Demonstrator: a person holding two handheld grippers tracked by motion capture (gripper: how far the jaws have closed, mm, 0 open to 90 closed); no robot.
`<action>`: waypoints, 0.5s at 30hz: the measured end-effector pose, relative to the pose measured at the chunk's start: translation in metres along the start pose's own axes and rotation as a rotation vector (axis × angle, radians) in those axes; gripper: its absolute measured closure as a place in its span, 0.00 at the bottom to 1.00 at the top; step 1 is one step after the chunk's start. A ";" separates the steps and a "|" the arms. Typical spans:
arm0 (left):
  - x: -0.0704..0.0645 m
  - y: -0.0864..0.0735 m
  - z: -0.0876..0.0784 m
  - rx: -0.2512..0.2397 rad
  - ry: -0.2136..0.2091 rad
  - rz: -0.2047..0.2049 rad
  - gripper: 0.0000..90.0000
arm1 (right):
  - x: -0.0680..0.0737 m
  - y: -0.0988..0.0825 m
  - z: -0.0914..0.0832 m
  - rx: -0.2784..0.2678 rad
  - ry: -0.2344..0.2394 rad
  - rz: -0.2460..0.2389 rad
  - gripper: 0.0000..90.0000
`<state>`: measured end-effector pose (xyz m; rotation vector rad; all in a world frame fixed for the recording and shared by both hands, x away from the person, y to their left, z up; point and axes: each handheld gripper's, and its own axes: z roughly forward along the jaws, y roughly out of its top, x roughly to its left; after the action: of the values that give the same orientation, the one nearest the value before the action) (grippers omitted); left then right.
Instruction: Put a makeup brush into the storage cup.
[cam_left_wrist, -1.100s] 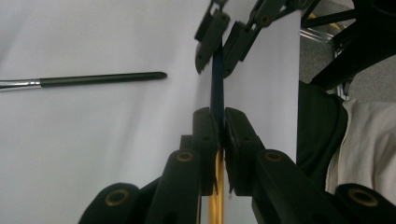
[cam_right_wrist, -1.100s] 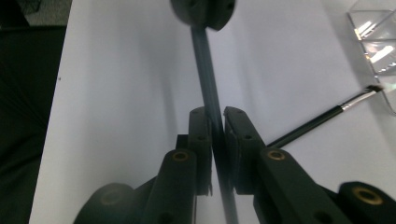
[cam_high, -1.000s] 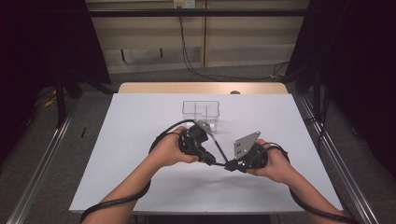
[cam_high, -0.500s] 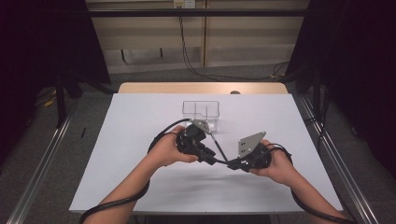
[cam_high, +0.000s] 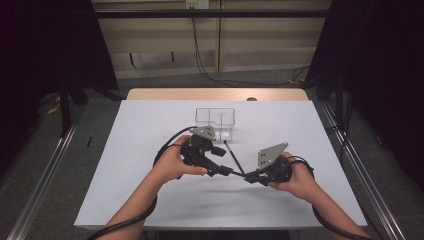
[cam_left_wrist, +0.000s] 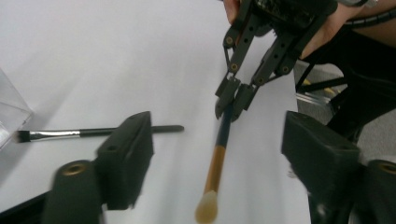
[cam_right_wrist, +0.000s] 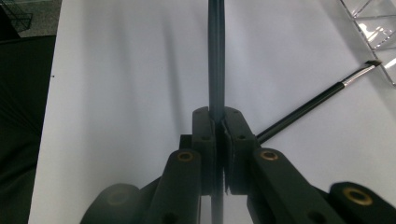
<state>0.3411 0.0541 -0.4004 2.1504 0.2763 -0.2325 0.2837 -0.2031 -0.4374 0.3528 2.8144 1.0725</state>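
1. A slim brush with an orange-brown handle and pale tip (cam_left_wrist: 215, 163) hangs above the white table (cam_high: 150, 200), just near of its middle, between two hand-held grippers.
2. The right gripper (cam_left_wrist: 232, 103) is clenched on the dark end of the brush handle; in its own view the handle (cam_right_wrist: 216, 56) runs straight out from between the closed jaws.
3. The left gripper (cam_high: 227, 171) has released: its jaws have just been opening, and the brush passes between the two pads without touching either.
4. A second brush, black with a silver ferrule (cam_left_wrist: 93, 133), lies flat on the table just far of the grippers, its bristle end right beside the container.
5. A clear plastic container (cam_high: 215, 122) with inner dividers stands at centre, toward the far side. Its contents cannot be made out; it looks see-through down to the table.
6. The left hand (cam_high: 172, 165) and right hand (cam_high: 295, 177) come in from the near edge, close together.
7. Wide bare table lies to the left, right and near side; metal rails run along both side edges, and a wooden strip (cam_high: 215, 94) borders the far edge.
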 end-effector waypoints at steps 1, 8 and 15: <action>0.001 -0.001 -0.001 -0.020 0.004 0.001 0.21 | 0.000 0.000 0.000 0.001 0.000 0.000 0.95; 0.000 -0.006 -0.007 -0.119 0.031 0.014 0.10 | 0.001 -0.002 0.001 -0.010 -0.001 0.012 0.95; 0.001 -0.012 -0.016 -0.211 0.069 0.001 0.07 | 0.001 -0.006 0.001 -0.036 -0.002 0.035 0.95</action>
<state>0.3399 0.0736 -0.4014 1.9521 0.3251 -0.1224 0.2822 -0.2065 -0.4416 0.4010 2.7938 1.1276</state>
